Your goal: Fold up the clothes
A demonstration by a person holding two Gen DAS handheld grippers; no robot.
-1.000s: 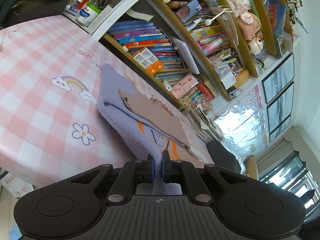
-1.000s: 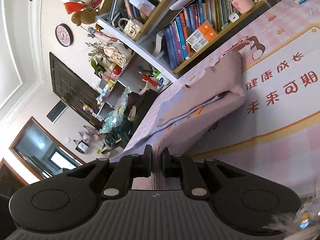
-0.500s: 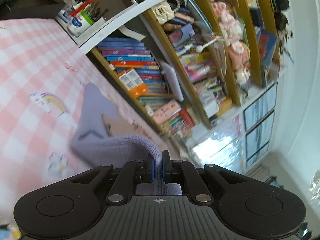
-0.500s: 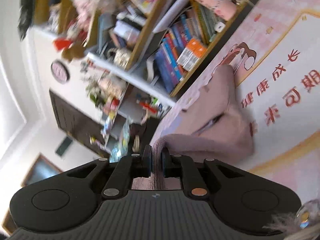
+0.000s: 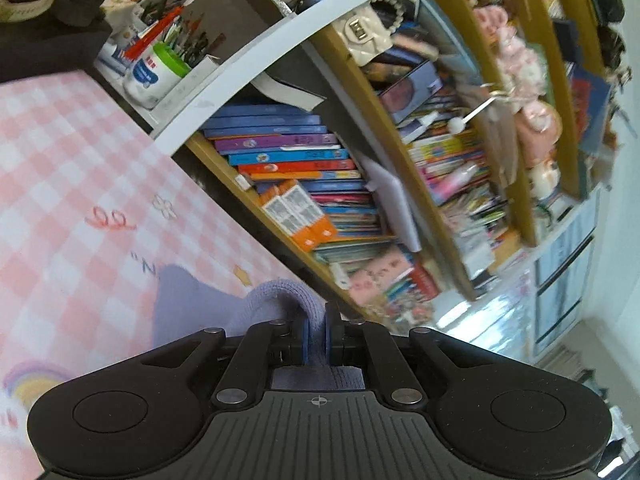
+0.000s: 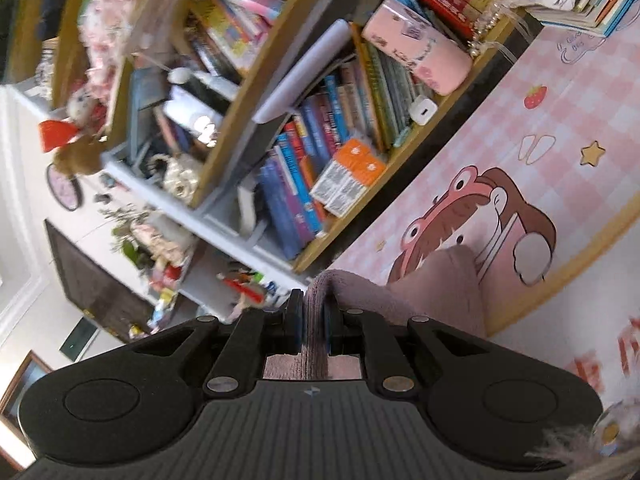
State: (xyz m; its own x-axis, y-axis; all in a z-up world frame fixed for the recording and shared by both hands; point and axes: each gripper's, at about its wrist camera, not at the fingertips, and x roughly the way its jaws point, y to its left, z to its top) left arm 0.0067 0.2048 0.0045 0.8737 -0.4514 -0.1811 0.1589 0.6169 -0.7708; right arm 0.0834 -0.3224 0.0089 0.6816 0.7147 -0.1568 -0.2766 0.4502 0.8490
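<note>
A knitted garment, lavender in the left wrist view (image 5: 192,304) and pinkish-mauve in the right wrist view (image 6: 440,288), lies on a pink checked mat. My left gripper (image 5: 316,328) is shut on a lavender edge that arches up and over just ahead of its fingers. My right gripper (image 6: 314,320) is shut on the mauve edge, which curls up from the pile at its right. Most of the garment is hidden below the gripper bodies.
The pink checked mat (image 5: 60,184) carries cartoon prints, among them a pink frog (image 6: 476,216). A crowded bookshelf (image 5: 304,184) with books, an orange box (image 6: 352,176) and a pink case (image 6: 420,56) stands close behind. A pen pot (image 5: 156,72) sits on a white ledge.
Both grippers have carried their garment edges toward the bookshelf, which now fills more of each view. The flat spread of cloth ahead has shrunk to a small arched fold at the fingertips.
</note>
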